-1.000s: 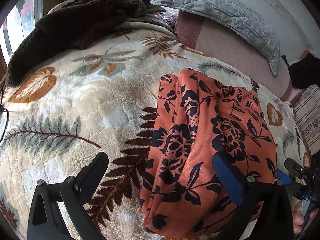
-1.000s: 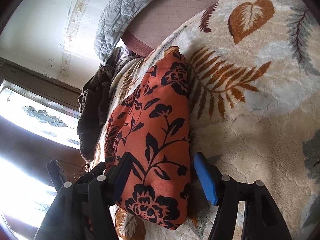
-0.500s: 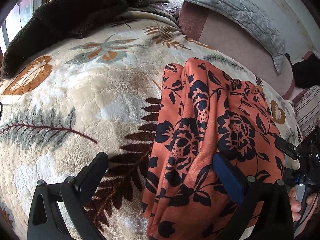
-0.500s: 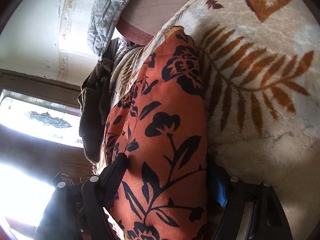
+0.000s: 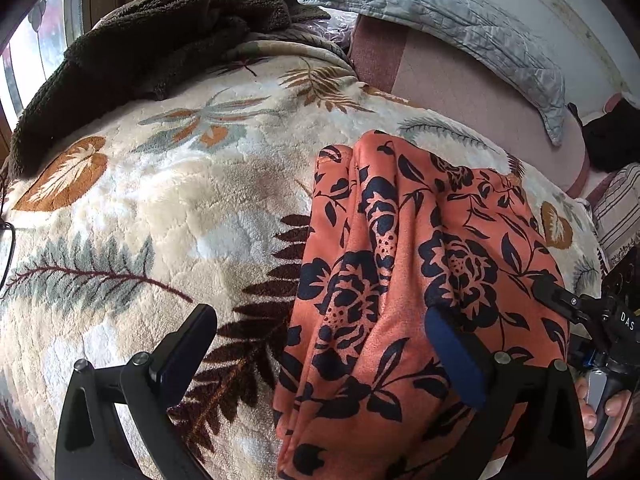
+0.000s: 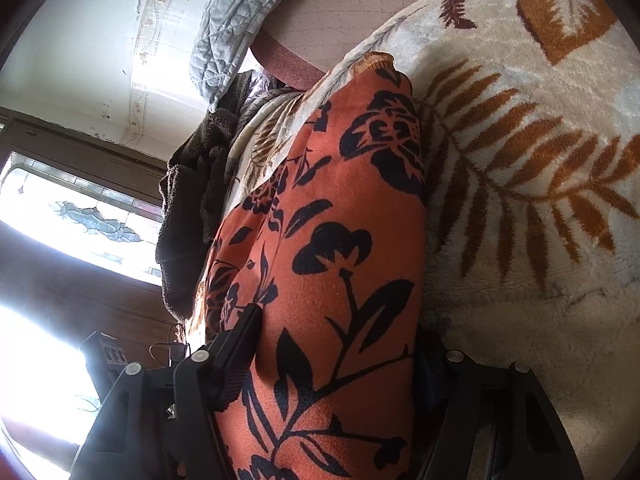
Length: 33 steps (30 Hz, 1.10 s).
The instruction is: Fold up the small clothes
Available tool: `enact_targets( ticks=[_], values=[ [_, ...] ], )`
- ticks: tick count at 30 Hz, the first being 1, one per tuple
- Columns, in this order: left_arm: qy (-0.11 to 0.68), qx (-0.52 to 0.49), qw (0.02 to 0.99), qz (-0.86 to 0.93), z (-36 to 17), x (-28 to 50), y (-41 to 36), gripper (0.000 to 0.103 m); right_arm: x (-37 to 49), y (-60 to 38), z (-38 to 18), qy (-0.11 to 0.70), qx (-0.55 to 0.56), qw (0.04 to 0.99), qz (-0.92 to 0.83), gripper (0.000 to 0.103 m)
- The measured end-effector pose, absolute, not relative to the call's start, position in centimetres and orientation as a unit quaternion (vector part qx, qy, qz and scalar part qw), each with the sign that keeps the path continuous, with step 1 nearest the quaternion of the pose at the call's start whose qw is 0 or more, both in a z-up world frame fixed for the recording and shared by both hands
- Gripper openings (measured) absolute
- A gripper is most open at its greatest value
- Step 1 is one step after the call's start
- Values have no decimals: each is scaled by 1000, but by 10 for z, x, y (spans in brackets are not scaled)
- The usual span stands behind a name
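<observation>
The right gripper point(image 6: 340, 364) has its fingers straddling the folded orange cloth point(image 5: 420, 280) on the blanket point(image 5: 160, 208), seemingly to grip it, while the left gripper point(image 5: 320, 344) hovers open, one finger over the cloth.

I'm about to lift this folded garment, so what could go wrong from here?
1. The right claw straddles the thick folded garment; if it grips only the outer layers, the fold may fall open.
2. The left claw is open, one finger over the blanket, so that edge is unsupported and could sag.
3. A finger beside the plush blanket might snag it.
</observation>
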<state>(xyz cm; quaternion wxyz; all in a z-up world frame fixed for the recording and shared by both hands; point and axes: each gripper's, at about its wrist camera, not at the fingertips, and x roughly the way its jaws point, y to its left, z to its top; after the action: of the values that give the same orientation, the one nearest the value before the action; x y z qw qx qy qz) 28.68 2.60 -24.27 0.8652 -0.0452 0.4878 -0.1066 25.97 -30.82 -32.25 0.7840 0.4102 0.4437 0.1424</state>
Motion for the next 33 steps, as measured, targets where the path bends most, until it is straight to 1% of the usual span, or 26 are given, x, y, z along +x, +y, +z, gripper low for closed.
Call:
enact_targets(
  ticks=[5,9,11,15,16,22,24,25,26,30,33],
  values=[
    [473,-71,869,-128,-232,282,31,103,260,-308,-324,445,410,784,139,69],
    [460,-111,863,-177,-223,281,33,103,259,-308,-324,445,413,782,137,69],
    [478,-126,847,-196,-229,286,33,103,259,-308,-325,445,415,781,137,69],
    [554,-155,794,-199,-265,302,34,103,258,-311,-326,447,419,778,139,70],
    [559,-159,789,-200,-270,303,34,103,258,-311,-326,448,420,777,139,70],
    [537,-131,800,-235,-264,291,10,103,255,-311,-325,450,418,777,139,70],
    [526,-107,812,-231,-261,286,2,99,254,-311,-324,452,418,776,137,70],
    [522,-106,814,-231,-260,285,1,95,255,-311,-324,454,419,774,136,70],
    [518,-107,817,-229,-259,286,2,92,255,-312,-324,456,421,772,136,70],
    [526,-91,819,-209,-259,289,2,92,256,-313,-319,469,412,771,129,71],
    [526,-106,823,-189,-255,295,15,92,253,-315,-300,466,368,799,96,71]
  ],
)
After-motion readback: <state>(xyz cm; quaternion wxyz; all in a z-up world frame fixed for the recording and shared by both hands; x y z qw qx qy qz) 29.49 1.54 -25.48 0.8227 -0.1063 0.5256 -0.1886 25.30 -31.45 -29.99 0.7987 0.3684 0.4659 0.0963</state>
